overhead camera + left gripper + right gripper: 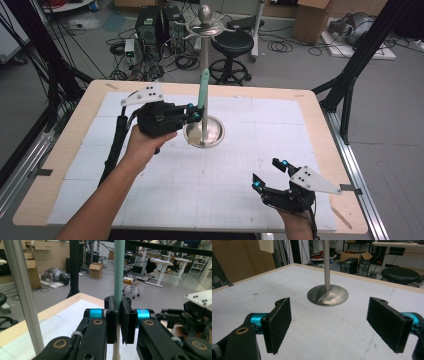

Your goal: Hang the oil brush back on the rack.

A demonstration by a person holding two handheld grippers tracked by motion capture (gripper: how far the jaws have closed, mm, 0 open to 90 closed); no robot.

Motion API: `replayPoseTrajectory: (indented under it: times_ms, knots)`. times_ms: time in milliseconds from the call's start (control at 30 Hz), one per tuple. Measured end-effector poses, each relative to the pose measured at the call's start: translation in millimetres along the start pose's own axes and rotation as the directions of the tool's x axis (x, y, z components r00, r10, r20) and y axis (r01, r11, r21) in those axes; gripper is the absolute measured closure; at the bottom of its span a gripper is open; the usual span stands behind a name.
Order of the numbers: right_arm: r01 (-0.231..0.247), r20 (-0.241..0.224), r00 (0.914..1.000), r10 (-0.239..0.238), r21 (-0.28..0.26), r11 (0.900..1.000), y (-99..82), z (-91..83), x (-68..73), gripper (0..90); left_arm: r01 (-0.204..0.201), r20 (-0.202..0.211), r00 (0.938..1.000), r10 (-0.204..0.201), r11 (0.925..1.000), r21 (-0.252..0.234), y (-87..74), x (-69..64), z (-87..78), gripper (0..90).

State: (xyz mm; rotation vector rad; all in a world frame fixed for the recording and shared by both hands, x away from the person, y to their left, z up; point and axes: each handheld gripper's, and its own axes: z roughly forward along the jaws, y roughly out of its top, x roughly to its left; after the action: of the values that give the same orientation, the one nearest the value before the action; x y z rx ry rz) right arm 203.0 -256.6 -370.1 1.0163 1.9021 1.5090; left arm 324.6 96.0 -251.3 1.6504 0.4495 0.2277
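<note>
My left gripper [196, 114] is shut on a slim utensil with a mint-green handle [203, 87], held upright just left of the metal stand's pole [205, 50]. In the left gripper view the pads clamp the handle [119, 270] where green meets a cream lower part [116, 352]; the gripper [119, 322] points level. The stand has a round steel base [204, 132] and a ring of hooks on top [207, 27]. My right gripper [268, 174] stands open near the front right of the table, with nothing between its pads [279, 322], facing the stand's base [327, 295].
A white gridded mat [215, 180] covers the wooden table [330, 165]. The stand's pole [21, 290] rises close at the left of the left gripper view. Behind the table are a black stool [232, 42], computer cases [150, 25] and cables on the floor.
</note>
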Motion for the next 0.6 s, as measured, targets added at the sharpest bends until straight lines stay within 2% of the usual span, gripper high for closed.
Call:
replayPoseTrajectory:
  times_ms: [167,333,433,600]
  knots:
    - [-0.008,0.0,1.0,0.008,-0.002,1.0,0.0,-2.4,-2.2,18.7,-0.007,-0.02,0.9998,0.007,1.0,0.005,15.9,4.0,12.4,84.3]
    - [-0.019,0.002,0.9998,0.019,-0.003,0.9998,-0.6,-3.5,-4.5,18.7,0.013,-0.035,0.9993,-0.014,0.9998,-0.013,27.6,12.7,19.4,84.3]
    - [-0.02,0.0,0.9998,0.02,0.003,0.9998,-1.7,-2.3,-5.1,18.7,0.012,-0.039,0.9991,-0.013,0.9999,-0.011,31.4,14.9,22.8,84.3]
    - [-0.023,-0.003,0.9997,0.023,0.001,0.9997,-1.6,-2.6,-5.0,18.7,0.035,-0.057,0.9977,-0.036,0.9993,-0.015,34.8,23.5,26.7,84.3]
